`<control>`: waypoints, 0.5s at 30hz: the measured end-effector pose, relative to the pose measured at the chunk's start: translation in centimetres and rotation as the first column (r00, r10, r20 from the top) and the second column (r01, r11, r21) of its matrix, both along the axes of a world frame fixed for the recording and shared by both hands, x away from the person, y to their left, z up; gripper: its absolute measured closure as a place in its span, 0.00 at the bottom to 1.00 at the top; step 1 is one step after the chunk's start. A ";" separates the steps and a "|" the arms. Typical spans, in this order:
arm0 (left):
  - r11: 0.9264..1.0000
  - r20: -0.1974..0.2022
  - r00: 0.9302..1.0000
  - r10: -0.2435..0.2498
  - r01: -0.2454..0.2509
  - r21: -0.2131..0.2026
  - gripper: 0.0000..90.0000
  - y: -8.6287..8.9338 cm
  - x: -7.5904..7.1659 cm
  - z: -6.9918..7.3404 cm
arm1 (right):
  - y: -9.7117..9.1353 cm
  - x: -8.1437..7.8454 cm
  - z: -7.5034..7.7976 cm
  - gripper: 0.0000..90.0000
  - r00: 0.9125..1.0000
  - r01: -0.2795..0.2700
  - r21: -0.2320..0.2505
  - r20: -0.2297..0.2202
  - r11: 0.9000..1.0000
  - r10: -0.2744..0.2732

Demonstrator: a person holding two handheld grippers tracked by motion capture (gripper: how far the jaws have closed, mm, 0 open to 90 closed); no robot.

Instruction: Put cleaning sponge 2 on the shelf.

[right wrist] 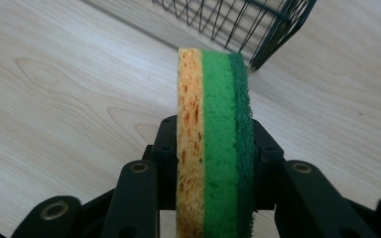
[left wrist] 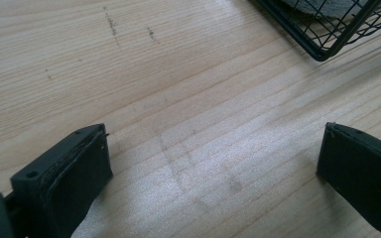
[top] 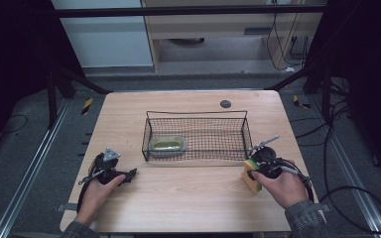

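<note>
A layered sponge [right wrist: 213, 139], orange, light green and dark green, stands on edge between the jaws of my right gripper [right wrist: 213, 148], which is shut on it. From above, the sponge [top: 251, 179] sits near the table's right front, just off the basket's right front corner, under my right gripper [top: 260, 166]. My left gripper [left wrist: 213, 163] stands open over bare wood with nothing between its pads; in the high view that left gripper [top: 129, 173] rests at the table's left front. A black wire basket [top: 197, 119] in the middle holds a green oval dish [top: 167, 144].
The basket's corner [left wrist: 322, 42] lies just beyond my left gripper, and another corner [right wrist: 258, 49] stands just behind the sponge. A dark round mark [top: 225, 103] sits near the table's far edge. Bare wood runs along the front between the two hands.
</note>
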State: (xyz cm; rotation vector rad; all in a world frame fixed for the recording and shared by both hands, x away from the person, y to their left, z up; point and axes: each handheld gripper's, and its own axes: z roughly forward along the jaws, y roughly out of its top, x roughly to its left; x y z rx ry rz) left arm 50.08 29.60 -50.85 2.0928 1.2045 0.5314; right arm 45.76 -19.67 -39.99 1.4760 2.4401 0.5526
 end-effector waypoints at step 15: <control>1.000 0.000 1.000 0.000 0.000 0.000 0.00 0.0 0.0 0.0 | 0.7 1.0 5.6 0.72 0.997 -0.021 0.034 0.078 0.999 0.018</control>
